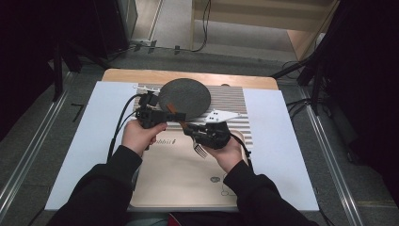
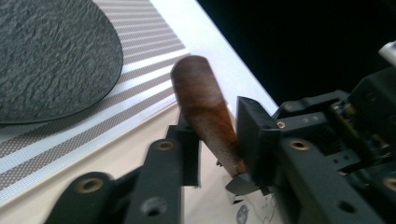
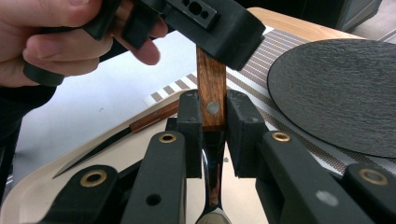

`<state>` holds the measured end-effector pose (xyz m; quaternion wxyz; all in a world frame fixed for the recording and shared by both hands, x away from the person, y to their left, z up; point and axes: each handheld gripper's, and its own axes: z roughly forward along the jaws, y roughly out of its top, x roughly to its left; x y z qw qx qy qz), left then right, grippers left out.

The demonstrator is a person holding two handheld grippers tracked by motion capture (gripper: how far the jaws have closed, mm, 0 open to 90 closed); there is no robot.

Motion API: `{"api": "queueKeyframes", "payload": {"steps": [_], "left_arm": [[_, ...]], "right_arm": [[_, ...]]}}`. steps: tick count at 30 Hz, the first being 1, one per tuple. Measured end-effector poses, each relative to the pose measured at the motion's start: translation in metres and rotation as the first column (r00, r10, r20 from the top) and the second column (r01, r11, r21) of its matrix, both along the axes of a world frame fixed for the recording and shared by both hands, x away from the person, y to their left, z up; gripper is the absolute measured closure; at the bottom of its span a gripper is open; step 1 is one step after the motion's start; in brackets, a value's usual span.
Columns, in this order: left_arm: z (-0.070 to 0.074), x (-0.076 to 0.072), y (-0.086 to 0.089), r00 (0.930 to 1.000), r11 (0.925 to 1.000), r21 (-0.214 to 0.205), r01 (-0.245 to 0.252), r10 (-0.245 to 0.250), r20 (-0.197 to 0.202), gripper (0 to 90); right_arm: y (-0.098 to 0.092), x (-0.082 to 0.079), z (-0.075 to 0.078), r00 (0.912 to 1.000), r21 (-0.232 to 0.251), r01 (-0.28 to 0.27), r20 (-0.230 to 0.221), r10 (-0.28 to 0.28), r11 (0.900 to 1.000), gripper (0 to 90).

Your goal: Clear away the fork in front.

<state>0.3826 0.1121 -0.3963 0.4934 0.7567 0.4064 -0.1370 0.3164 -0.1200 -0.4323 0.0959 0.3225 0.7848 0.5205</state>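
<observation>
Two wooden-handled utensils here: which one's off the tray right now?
The fork: both grippers are clamped on its wooden handle, tines hanging near the right hand. The knife lies flat on the beige tray, untouched.

I look down on a wooden table (image 1: 188, 75) whose top is mostly covered by a white sheet (image 1: 282, 155). Around it I see grey floor (image 1: 28, 136), with metal rails (image 1: 336, 165) running along both sides of the table. Beyond the far edge, black cables (image 1: 202, 28) trail over the floor toward a pale wooden unit (image 1: 263, 19). Dark curtains or panels (image 1: 371, 70) close in both sides, so the room's edges sit in shadow. The light falls mostly on the tabletop.
</observation>
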Motion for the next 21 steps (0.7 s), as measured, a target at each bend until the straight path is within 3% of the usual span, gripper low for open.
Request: {"api": "queueKeyframes", "payload": {"steps": [3,9,11,16,18,21], "left_arm": [[0.001,-0.001,0.0,0.9997,0.9996,-0.023,0.014,-0.014,-0.02,78.2],[0.002,-0.001,0.001,0.9995,0.9992,-0.039,0.008,-0.009,-0.03,79.6],[0.003,-0.003,0.0,0.9997,0.9994,-0.034,0.007,-0.008,-0.022,80.2],[0.007,-0.004,0.002,1.0,0.9991,-0.042,-0.003,0.002,-0.009,80.5],[0.008,-0.004,0.003,1.0,0.9993,-0.039,-0.001,0.0,-0.008,80.5],[0.009,-0.004,0.006,1.0,0.999,-0.045,-0.005,0.005,0.007,80.5]], "right_arm": [[0.001,-0.001,0.0,1.0,-0.011,-0.002,0.005,0.002,0.9999,75.2],[0.001,-0.001,0.001,0.9998,-0.007,-0.004,0.022,0.004,1.0,75.1],[0.0,-0.001,0.001,0.9999,0.004,-0.012,0.004,0.012,0.9999,73.7],[-0.005,-0.001,0.004,0.9998,0.045,-0.018,-0.003,0.019,0.9988,55.7],[-0.009,-0.003,0.007,0.9998,0.044,-0.006,0.019,0.006,0.999,52.7],[-0.015,-0.003,0.008,1.0,0.045,-0.003,0.004,0.003,0.999,50.1]]}}
